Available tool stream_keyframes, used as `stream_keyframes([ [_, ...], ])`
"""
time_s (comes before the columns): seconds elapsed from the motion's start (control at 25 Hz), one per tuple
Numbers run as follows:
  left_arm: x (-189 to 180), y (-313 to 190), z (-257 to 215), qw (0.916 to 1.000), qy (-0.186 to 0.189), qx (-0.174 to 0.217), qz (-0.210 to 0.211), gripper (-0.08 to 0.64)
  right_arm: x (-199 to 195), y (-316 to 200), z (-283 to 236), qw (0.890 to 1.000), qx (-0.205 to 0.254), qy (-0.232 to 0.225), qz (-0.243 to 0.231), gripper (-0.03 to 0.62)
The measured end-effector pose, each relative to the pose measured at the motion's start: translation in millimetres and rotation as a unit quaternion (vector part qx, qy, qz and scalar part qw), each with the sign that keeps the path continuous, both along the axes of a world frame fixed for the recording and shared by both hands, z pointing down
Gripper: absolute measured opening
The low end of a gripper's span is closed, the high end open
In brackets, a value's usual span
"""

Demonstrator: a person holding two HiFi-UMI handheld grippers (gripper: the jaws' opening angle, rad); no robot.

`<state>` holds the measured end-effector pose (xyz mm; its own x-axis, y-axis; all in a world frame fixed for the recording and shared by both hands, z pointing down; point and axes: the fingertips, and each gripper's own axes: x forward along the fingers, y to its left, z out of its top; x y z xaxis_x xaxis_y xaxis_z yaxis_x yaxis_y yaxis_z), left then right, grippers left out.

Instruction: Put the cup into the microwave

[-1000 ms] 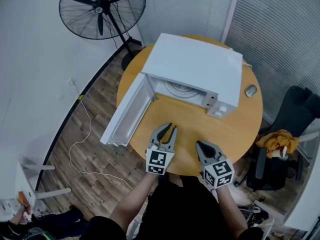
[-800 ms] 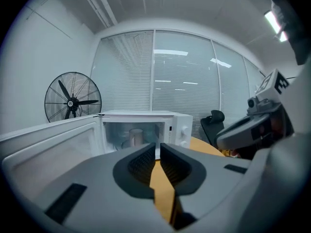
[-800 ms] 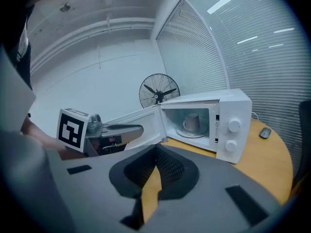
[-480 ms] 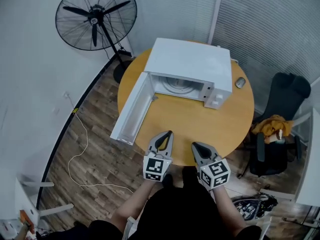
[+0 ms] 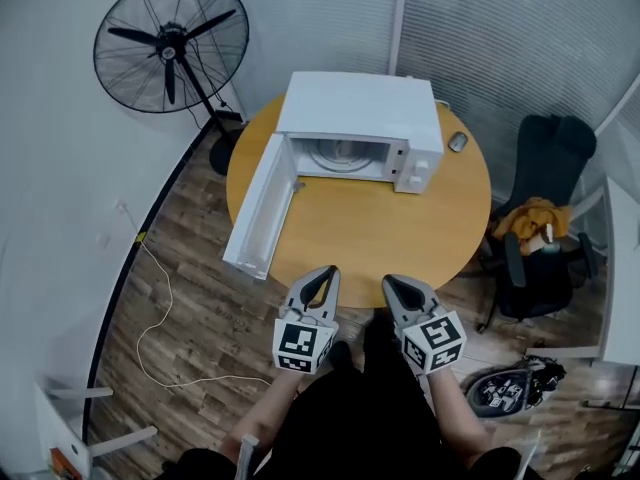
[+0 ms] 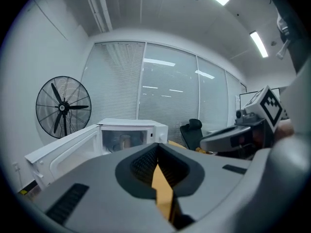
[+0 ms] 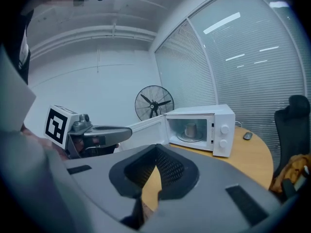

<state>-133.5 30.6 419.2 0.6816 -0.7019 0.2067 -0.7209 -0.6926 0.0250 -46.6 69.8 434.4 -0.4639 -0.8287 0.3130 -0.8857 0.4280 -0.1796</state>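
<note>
The cup (image 7: 191,128) is seen standing inside the microwave (image 5: 360,118), far across the desk (image 5: 370,228). The door (image 5: 262,208) hangs wide open to the left and could be knocked in passing. The left tongs (image 5: 328,273) and right tongs (image 5: 390,282) are held closed and empty at the near edge. A smooth white box and a round wooden top are noted.

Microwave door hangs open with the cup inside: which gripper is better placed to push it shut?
Left, probably. The door swings out on the left side of the microwave, and the left gripper sits nearer its free end. The right gripper would have to reach across. Both are empty.
</note>
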Motion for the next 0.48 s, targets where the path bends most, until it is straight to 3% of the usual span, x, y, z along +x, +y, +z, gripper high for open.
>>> stream_keyframes([
  [0.48,-14.4,23.7,-25.3,0.9995,0.026,-0.016,0.010,-0.003,-1.1,22.9,-36.2,0.999,0.039,0.009,-0.001,0.009],
])
